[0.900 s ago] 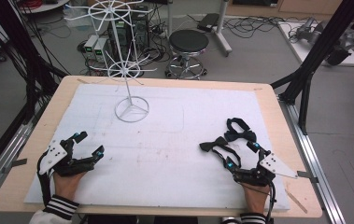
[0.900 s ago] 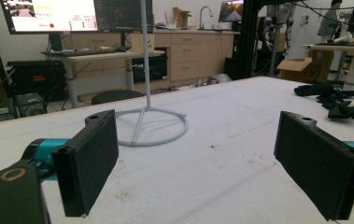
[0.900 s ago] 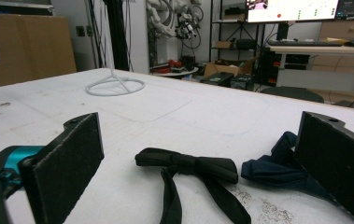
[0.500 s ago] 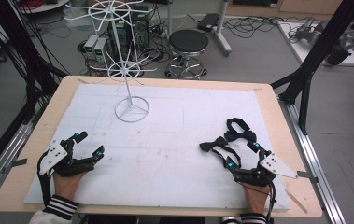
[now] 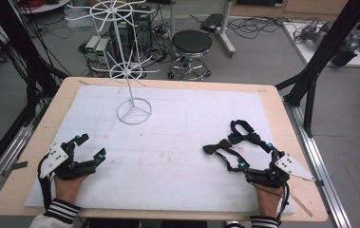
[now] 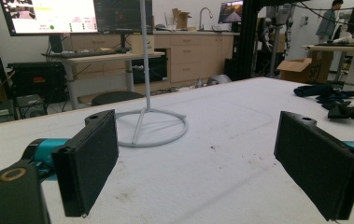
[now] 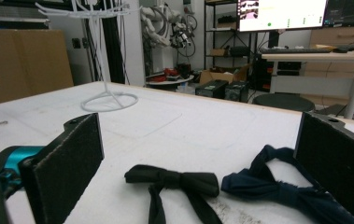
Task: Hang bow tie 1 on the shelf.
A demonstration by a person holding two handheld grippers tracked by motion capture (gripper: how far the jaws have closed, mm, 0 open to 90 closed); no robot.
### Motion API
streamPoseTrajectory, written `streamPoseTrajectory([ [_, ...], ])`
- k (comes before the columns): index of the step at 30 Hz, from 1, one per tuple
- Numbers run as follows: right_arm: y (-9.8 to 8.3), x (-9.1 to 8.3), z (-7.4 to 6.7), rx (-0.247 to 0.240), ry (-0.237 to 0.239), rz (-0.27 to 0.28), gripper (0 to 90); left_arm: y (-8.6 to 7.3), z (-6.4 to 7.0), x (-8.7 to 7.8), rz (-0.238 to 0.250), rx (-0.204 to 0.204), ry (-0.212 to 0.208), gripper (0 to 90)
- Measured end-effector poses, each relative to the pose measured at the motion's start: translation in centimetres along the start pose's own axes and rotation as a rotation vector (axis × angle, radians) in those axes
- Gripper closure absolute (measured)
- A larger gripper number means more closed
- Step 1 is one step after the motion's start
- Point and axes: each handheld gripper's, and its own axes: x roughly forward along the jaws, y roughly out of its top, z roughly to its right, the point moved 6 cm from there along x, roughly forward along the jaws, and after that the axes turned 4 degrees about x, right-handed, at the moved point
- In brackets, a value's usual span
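My left gripper (image 5: pixel 91 146) rests open on the white mat at the near left, nothing between its pads (image 6: pixel 90 163). My right gripper (image 5: pixel 255 156) rests open at the near right. A black bow tie (image 5: pixel 218 146) lies just ahead of its jaws, and a dark navy bow tie (image 5: pixel 244 133) lies beside it, farther back. In the right gripper view the black bow tie (image 7: pixel 174 179) sits between the open jaws and the navy one (image 7: pixel 277 191) runs next to the right-hand pad. A white wire rack (image 5: pixel 133 111) stands upright at the far left of the mat.
The white mat (image 5: pixel 177 128) covers a wooden table (image 5: pixel 282 109). Beyond the far edge stand a black stool (image 5: pixel 192 45), cables and equipment boxes on the floor. Dark frame posts (image 5: pixel 310 80) rise at both sides. The rack's ring base (image 6: pixel 151 128) is ahead of my left gripper.
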Motion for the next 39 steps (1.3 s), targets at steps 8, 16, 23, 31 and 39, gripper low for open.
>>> streamPoseTrajectory([
  [8,2.3,-0.1,0.9,-0.032,0.020,-0.048,0.7,0.0,-0.1,0.0,0.000,-0.005,0.004,14.2],
  [16,4.4,0.4,1.6,-0.058,0.058,-0.134,0.6,0.0,-0.1,0.0,0.001,-0.004,0.005,14.2],
  [23,5.2,1.5,2.4,-0.105,0.091,-0.248,0.7,0.0,-0.1,0.0,0.001,-0.003,0.005,14.2],
  [31,5.8,2.8,3.7,-0.165,0.102,-0.379,0.7,0.0,-0.1,0.0,0.000,-0.005,0.006,14.2],
  [39,5.9,3.9,5.2,-0.213,0.117,-0.523,0.7,0.0,-0.1,0.0,-0.001,-0.005,0.007,14.2],
])
